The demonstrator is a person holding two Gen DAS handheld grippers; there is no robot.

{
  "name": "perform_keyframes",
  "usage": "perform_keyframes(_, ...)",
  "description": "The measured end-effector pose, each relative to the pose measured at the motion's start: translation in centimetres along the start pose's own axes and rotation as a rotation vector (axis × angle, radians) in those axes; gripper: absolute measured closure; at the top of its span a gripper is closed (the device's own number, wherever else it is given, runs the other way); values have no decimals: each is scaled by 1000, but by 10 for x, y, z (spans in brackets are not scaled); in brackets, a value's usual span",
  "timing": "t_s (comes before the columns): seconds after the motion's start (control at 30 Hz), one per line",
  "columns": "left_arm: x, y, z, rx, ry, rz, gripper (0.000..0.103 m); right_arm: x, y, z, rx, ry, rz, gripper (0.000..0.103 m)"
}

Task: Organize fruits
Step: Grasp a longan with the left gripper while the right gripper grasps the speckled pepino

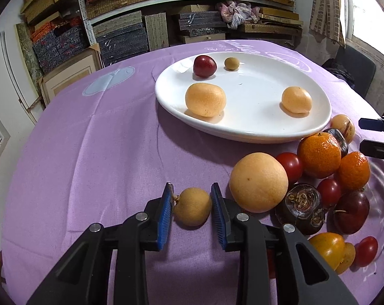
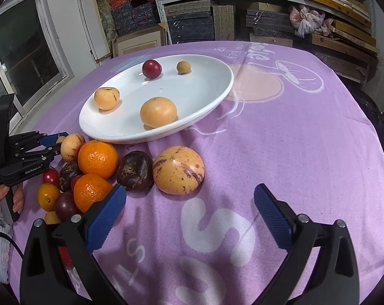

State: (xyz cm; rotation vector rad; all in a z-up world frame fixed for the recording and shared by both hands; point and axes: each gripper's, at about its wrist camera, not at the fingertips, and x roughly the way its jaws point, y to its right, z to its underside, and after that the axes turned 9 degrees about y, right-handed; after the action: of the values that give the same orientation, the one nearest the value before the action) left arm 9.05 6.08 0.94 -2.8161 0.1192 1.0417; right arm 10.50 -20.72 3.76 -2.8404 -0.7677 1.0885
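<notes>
The left gripper [image 1: 192, 198] brackets a small tan longan [image 1: 192, 209], stem toward its left pad, contact unclear. The right gripper [image 2: 189, 198] gapes wide, empty. "GenRobot.AI" marks the left gripper's body.

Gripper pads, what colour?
Blue ribbed pads on black arms, both grippers; clearest in the right wrist view.

white plate [image 1: 242, 132], lilac tablecloth [image 1: 90, 152], blue-padded claw [image 1: 192, 212]
</notes>
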Motion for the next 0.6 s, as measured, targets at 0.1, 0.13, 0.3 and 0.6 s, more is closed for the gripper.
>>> perform_keyframes(0.1,-1,-1,1,-9,-3,10,73,0,-1,0,-7,1,-2,4)
perform_keyframes(0.13,-3,-1,2,-11,-1,16,73,0,-1,0,-10,0,-4,4)
perform_keyframes(0.3,-12,-1,5,-18,17,-8,73,0,-8,1,-47,-1,-18,7)
perform_keyframes(0.6,-11,-2,6,-29,11,-7,73,10,0,-3,-31,-12,-31,49)
